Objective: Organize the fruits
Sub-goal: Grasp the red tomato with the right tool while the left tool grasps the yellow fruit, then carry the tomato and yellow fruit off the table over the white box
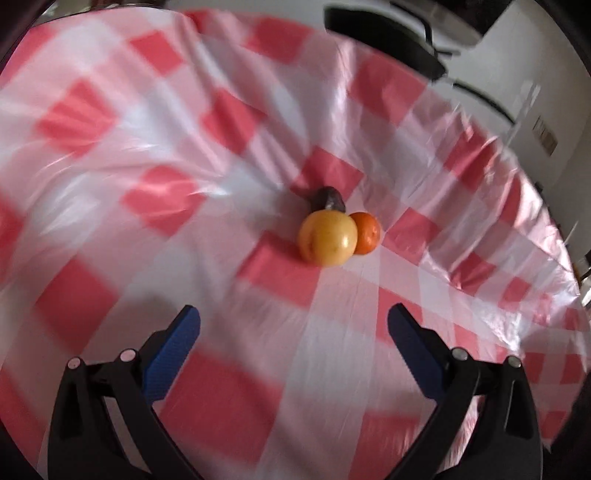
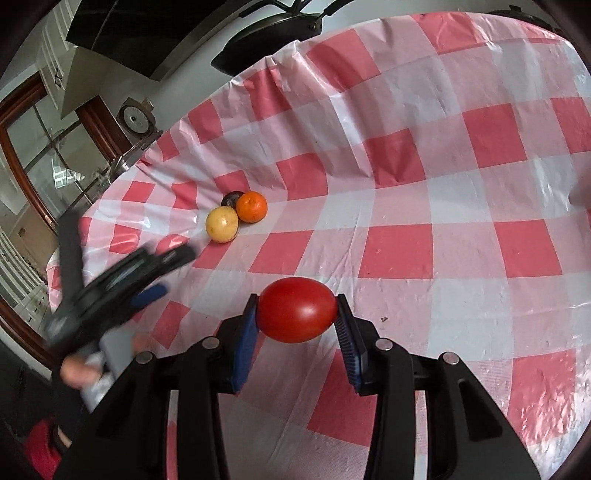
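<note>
Fruits lie on a surface covered by a red-and-white checked plastic cloth, and the cluster of three in the middle serves as the landmark: a yellow fruit, an orange touching its right side in the left wrist view, and a dark fruit just behind both. A fourth, the red tomato, sits well apart from that cluster, on the near side of it in the right wrist view, clamped between the blue pads of the right hand-held gripper; one pad presses on each end of the tomato, which lies crosswise between them above the cloth. That gripper points forward and downward over the surface. The left hand-held gripper is released, its two blue pads standing wide apart with only cloth between them, and it angles down toward the cluster, which lies ahead of its fingertips and not between them. In the right wrist view the same left tool appears blurred to the left of the tomato and short of the cluster, with a person's hand wrapped round its handle and a red sleeve below. Beyond the cluster, past the far edge of the cloth, a dark pan rests.
</note>
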